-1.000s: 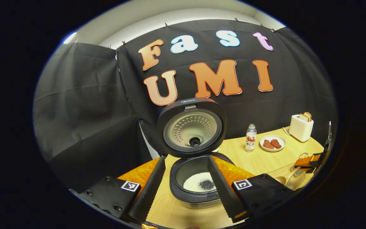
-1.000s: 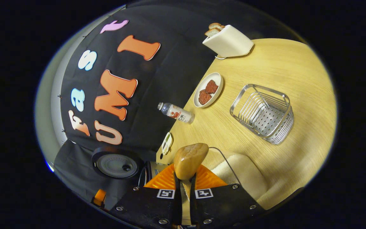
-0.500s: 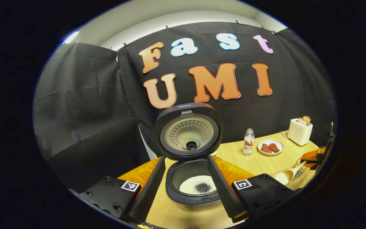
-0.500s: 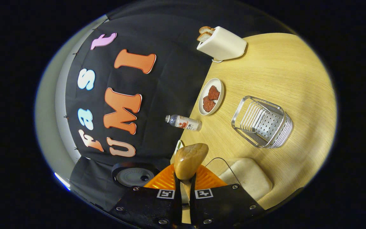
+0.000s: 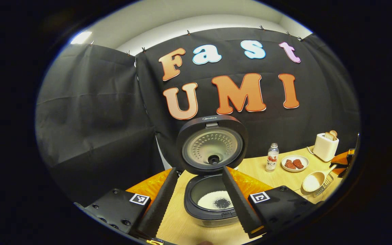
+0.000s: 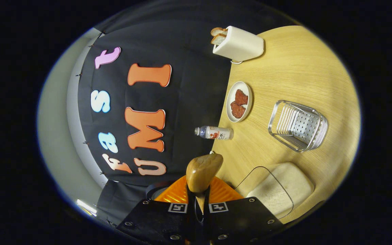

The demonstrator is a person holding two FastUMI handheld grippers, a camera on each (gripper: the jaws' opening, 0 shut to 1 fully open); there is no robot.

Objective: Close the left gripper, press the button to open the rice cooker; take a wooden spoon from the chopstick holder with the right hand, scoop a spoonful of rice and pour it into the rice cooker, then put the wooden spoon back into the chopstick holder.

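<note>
Wooden spoon [image 5: 315,181], seemingly rice-laden and pinched by its handle in the right claw [image 6: 197,204], lies well right of the open rice cooker [image 5: 213,200], which the spread, empty left claw [image 5: 197,200] frames.

Table [image 6: 301,68] (wooden, seemingly): toaster [image 6: 238,44], plate [image 6: 239,101]

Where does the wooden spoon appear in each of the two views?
Left gripper view: wooden spoon at lower right, bowl full of rice, above the table.
Right gripper view: bottom centre, its back toward the camera, clamped in the right gripper.
Shared landmark: the toaster.
</note>
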